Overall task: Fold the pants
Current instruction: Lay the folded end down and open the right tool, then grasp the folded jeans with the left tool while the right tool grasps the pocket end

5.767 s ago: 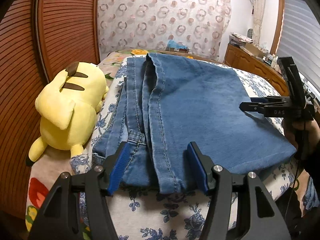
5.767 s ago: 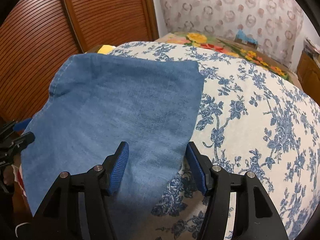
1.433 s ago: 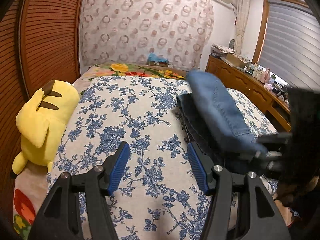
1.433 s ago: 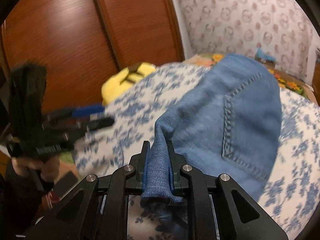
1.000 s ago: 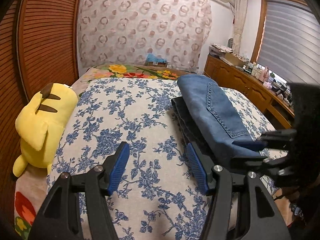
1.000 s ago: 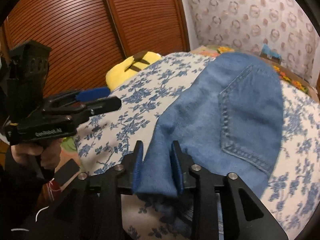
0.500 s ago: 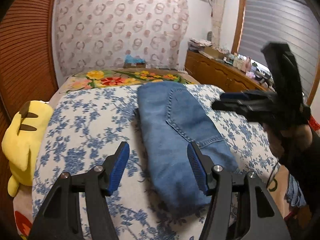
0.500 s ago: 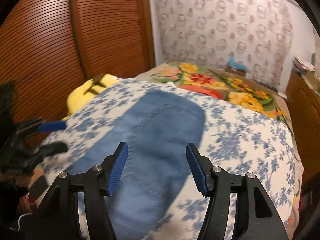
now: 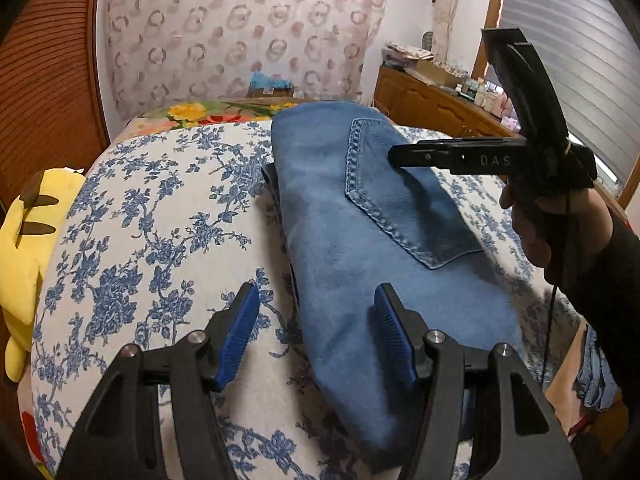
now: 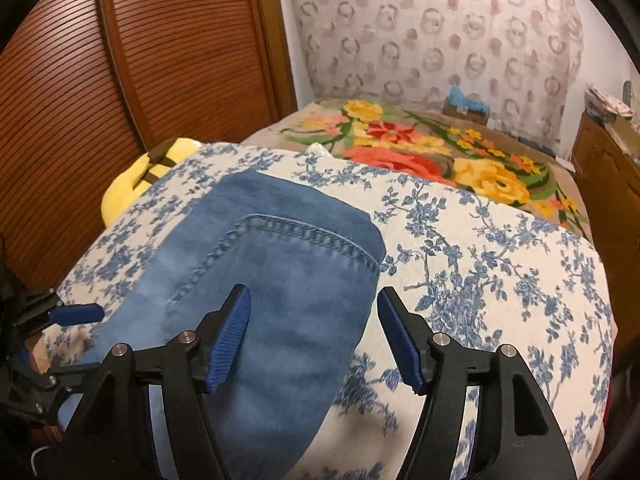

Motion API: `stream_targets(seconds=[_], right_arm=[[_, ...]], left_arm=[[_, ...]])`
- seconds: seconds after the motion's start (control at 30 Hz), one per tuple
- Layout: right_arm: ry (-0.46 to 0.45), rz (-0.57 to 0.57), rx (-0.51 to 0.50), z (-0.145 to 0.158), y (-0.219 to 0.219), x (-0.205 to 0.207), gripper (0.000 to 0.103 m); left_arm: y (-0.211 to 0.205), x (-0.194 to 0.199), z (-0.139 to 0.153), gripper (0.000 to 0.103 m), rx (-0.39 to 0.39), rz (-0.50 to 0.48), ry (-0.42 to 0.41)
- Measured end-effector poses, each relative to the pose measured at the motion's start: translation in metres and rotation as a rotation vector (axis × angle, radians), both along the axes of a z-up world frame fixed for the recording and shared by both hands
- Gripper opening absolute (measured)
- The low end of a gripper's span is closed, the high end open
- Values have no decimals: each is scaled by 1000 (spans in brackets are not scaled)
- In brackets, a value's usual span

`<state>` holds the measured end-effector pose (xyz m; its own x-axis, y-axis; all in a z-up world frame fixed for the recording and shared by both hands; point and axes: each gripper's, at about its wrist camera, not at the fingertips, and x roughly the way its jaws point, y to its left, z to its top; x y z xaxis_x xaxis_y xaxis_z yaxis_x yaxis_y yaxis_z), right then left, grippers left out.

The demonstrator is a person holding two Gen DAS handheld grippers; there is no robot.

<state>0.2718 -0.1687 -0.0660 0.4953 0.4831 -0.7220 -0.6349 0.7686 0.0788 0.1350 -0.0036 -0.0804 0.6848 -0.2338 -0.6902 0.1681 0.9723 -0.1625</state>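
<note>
The pants [image 9: 360,240] are lying folded into a thick blue denim bundle on the bed [image 9: 152,216], with a stitched back pocket facing up. In the left wrist view, the left gripper [image 9: 316,332] is hovering with its fingers [image 9: 240,332] spread wide, one over the floral cover and the other over the near end of the bundle. The right gripper [image 10: 314,336] is also hanging wide and empty above the denim. Further away, a yellow plush toy [image 9: 20,248] is sitting at the bed's edge. A second ago the right fingers were clamping a fold of the pants; now they are holding nothing.
</note>
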Motion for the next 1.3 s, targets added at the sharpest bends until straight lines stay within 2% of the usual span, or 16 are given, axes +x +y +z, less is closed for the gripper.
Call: stream_targets(seconds=[0.17, 0.33, 0.4, 0.47, 0.5, 0.53, 0.57, 0.6, 0.63, 0.7, 0.8, 1.03, 1.3], right_arm=[[49, 9, 11, -15, 1, 17, 75], [140, 37, 67, -30, -2, 27, 75], [184, 57, 94, -36, 0, 29, 75], [209, 71, 107, -40, 1, 30, 73], [223, 82, 118, -41, 3, 30, 67], [226, 90, 127, -41, 4, 29, 63], [228, 105, 140, -39, 6, 27, 52], [227, 114, 148, -36, 6, 26, 43], [218, 124, 154, -32, 7, 24, 39], [188, 144, 163, -20, 12, 20, 24], [127, 175, 168, 0, 26, 10, 19], [85, 249, 181, 23, 89, 17, 18], [119, 299, 193, 20, 185, 42, 18]], left_arm=[[-1, 8, -7, 59, -15, -7, 23], [6, 12, -15, 59, -69, -9, 35], [7, 13, -19, 50, -109, -26, 44], [7, 12, -20, 34, -142, -42, 49], [6, 11, -20, 31, -157, -51, 49], [5, 11, -20, 23, -163, -56, 47], [4, 9, -19, 14, -164, -62, 40], [3, 7, -18, 9, -162, -62, 34], [3, 6, -16, 4, -161, -60, 29], [4, 3, -11, 2, -165, -61, 18], [15, -3, -2, 2, -186, -43, -6], [57, -9, 13, 2, -170, 30, -49], [130, 2, 12, 2, -132, 146, -56]])
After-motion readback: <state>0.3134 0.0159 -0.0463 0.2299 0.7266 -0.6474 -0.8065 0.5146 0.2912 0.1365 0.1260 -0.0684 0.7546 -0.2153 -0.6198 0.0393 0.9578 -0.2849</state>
